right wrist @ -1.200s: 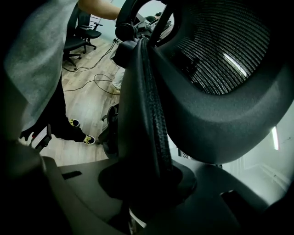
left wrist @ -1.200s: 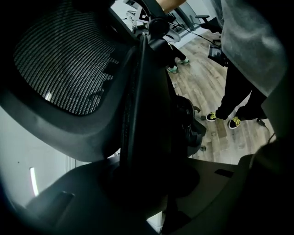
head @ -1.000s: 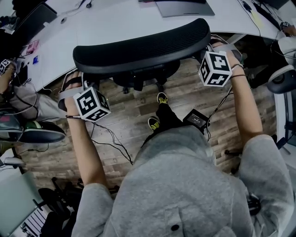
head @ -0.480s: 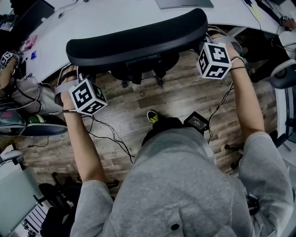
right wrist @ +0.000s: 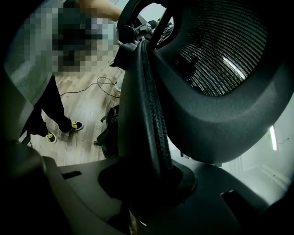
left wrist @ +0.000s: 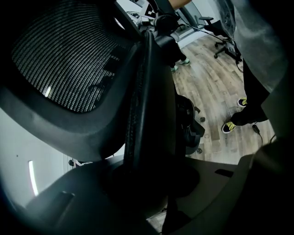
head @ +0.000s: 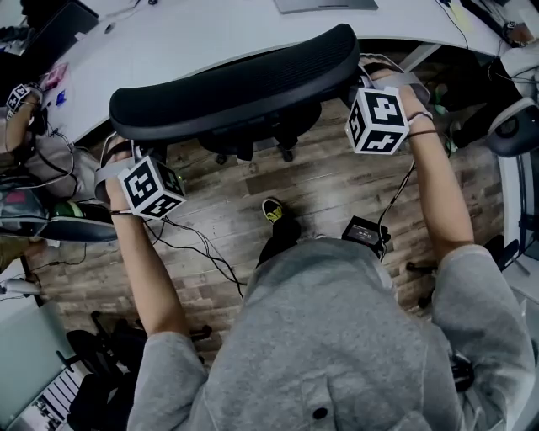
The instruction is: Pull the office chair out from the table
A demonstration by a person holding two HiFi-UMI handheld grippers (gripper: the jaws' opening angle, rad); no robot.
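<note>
Your left gripper (left wrist: 147, 176) and right gripper (right wrist: 147, 176) each clamp a side edge of the office chair (head: 236, 84) backrest, just beside the table (head: 194, 34). Pull unevenly and it may swivel against the table. The thin rims could also slip free.

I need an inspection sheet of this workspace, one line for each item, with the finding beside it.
Surface: white table, with wood floor in front of it.
Job's things: office chair, standing close to the table, backrest towards the person.
Clutter: small pink item on the table's left part; grey flat thing at its far edge.
Grippers: left claw and right claw each shut on a side edge of the backrest.
Cables: black cable across the floor; another leads to a black box.
Surroundings: another person's hand at the left; what looks like a chair base at the lower left.
</note>
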